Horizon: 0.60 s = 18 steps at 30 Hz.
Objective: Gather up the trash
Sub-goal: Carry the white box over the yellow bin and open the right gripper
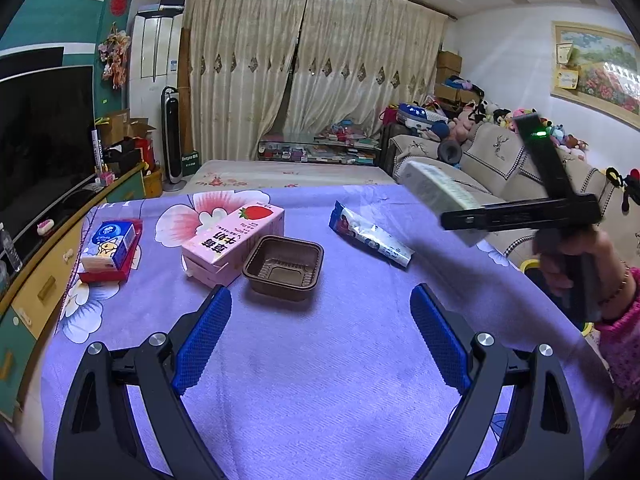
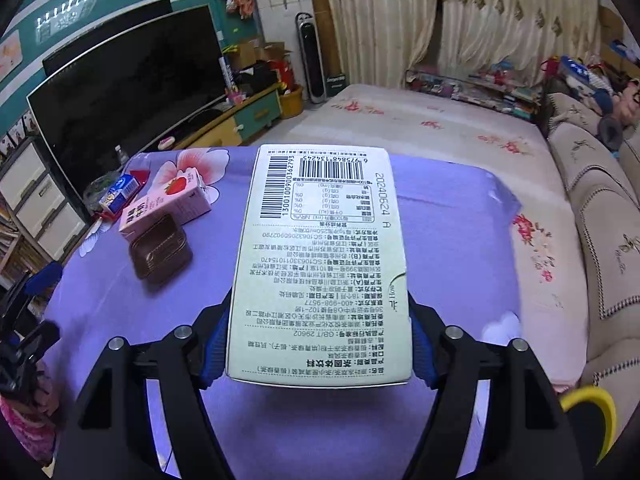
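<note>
Each camera rides its claw, angled down over the purple bench (image 1: 320,360) toward the curtains; both catch the pink carton (image 1: 232,244) and brown tray (image 1: 283,266).

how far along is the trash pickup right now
Nothing visibly binned yet. In hand: the right tool grips a pale green box, lifted off the table. Left: pink milk carton, brown tray, blue wrapper, tissue pack; left tool open, empty.

Left claw (image 1: 320,344) spread wide, empty; right claw (image 2: 318,344) clamped, raised.
</note>
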{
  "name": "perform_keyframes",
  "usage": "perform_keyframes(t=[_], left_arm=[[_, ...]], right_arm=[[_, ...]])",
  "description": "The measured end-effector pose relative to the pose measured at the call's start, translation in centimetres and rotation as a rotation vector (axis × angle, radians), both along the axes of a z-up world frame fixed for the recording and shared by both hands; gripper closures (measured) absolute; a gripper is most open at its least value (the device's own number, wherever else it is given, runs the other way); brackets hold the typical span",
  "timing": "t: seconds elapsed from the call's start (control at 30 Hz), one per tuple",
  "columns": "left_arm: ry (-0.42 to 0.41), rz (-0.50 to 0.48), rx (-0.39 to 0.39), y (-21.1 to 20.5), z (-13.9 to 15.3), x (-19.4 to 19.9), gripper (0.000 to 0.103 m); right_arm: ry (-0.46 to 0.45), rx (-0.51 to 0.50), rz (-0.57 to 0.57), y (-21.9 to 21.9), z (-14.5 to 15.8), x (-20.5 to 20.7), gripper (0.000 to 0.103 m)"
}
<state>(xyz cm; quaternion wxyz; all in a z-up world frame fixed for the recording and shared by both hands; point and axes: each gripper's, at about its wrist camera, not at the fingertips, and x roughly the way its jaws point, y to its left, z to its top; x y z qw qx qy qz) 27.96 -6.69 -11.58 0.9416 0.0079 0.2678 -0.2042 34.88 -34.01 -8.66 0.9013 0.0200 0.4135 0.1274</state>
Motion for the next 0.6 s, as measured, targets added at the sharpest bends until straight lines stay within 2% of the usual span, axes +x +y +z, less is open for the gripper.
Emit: perform_keyframes(t=[0.33, 0.6], left_arm=[[-0.014, -0.012, 0.022, -0.5, 0.0, -0.4, 0.013], [-0.012, -0.014, 0.025, -0.6, -0.1, -0.4, 0.013]], right_arm=[[-0.058, -0.043, -0.156, -5.0, 1.4, -7.8, 0.035], [-0.007, -0.017, -0.388, -12.7, -1.0, -13.1, 0.035]])
